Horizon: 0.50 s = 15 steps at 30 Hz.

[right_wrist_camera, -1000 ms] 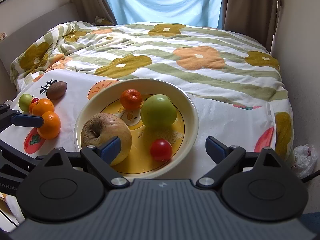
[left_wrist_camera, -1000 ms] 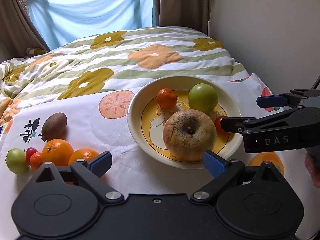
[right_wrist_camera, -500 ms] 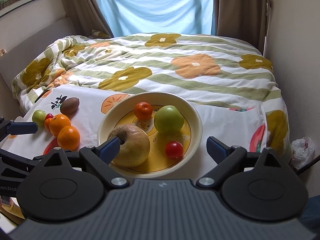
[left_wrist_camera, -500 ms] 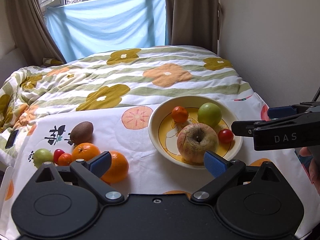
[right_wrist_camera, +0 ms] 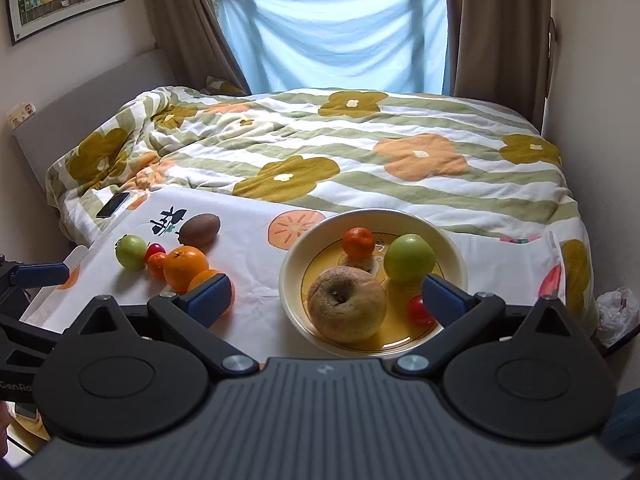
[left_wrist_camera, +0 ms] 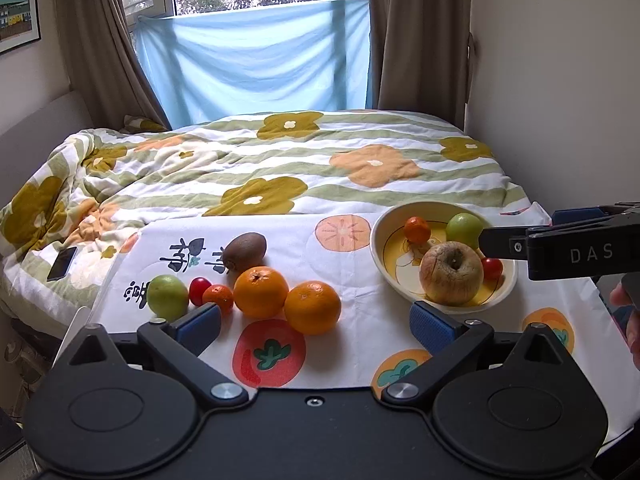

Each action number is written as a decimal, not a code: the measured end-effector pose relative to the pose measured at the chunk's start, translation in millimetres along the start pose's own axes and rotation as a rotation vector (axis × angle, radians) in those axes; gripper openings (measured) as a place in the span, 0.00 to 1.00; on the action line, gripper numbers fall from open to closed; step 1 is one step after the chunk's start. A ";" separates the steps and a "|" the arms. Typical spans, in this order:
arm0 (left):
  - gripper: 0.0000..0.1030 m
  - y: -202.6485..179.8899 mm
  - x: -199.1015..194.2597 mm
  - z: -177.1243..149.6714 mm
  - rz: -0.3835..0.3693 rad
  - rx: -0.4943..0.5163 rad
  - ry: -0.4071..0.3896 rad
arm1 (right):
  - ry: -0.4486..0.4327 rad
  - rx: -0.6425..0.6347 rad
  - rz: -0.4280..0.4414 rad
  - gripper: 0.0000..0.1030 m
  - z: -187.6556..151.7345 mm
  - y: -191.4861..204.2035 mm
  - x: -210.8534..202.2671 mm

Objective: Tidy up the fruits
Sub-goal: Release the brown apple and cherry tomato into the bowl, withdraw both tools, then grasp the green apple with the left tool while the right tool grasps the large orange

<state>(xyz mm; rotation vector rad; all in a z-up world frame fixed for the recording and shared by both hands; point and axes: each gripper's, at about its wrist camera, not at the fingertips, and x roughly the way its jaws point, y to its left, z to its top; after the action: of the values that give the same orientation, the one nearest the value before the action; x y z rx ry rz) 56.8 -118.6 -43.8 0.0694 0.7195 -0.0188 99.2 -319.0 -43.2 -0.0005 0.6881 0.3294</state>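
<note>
While both of my tongs hang spread wide and empty over the foot of the bed (left_wrist_camera: 360,152), the fruit lies in two groups on the printed cloth (left_wrist_camera: 304,248) ahead of them. My left tongs (left_wrist_camera: 316,322) point at the loose group: two oranges, one (left_wrist_camera: 261,291) just ahead between the blue pads (left_wrist_camera: 199,322) and another (left_wrist_camera: 312,307) touching it nearer the tips, a small tangerine (left_wrist_camera: 218,297), a red cherry tomato (left_wrist_camera: 199,289) and a green apple (left_wrist_camera: 167,297) beyond the left pad, and a brown kiwi (left_wrist_camera: 244,251) farther out. Ahead and to the right of these tongs sits the cream bowl (left_wrist_camera: 382,256). My right tongs (right_wrist_camera: 326,298) frame that bowl (right_wrist_camera: 292,276), which holds a wrinkled apple (right_wrist_camera: 346,309) nearest the tips, a green apple (right_wrist_camera: 409,258) and a tangerine (right_wrist_camera: 358,243) behind it, and a cherry tomato (right_wrist_camera: 418,310) partly behind the right pad (right_wrist_camera: 444,294). Off to the far left of both tongs a dark phone (right_wrist_camera: 113,205) rests on the flowered quilt (right_wrist_camera: 400,168). A fingertip (left_wrist_camera: 622,294) shows at the right edge of the left view, behind my right tongs' arm
</note>
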 end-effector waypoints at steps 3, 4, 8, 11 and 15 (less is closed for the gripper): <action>0.99 17.8 -3.4 -3.5 0.011 -0.006 0.006 | 0.007 -0.002 0.006 1.00 -0.2 17.4 2.6; 0.99 24.0 -4.2 -4.4 0.012 -0.007 0.008 | 0.011 0.000 0.011 1.00 -0.3 23.3 4.0; 0.99 54.1 -7.1 -7.7 0.007 -0.011 0.007 | 0.031 0.009 0.026 1.00 -0.7 47.7 13.0; 0.99 76.2 -5.1 -10.1 -0.001 -0.004 0.011 | 0.039 0.000 0.016 1.00 -2.2 71.0 21.8; 0.99 106.3 5.1 -11.9 -0.014 0.010 0.021 | 0.047 0.003 0.005 1.00 -6.1 97.6 35.3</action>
<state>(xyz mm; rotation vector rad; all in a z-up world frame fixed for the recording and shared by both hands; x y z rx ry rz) 57.2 -11.7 -49.9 0.0745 0.7413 -0.0353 91.8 -216.6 -59.5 -0.0035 0.7356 0.3343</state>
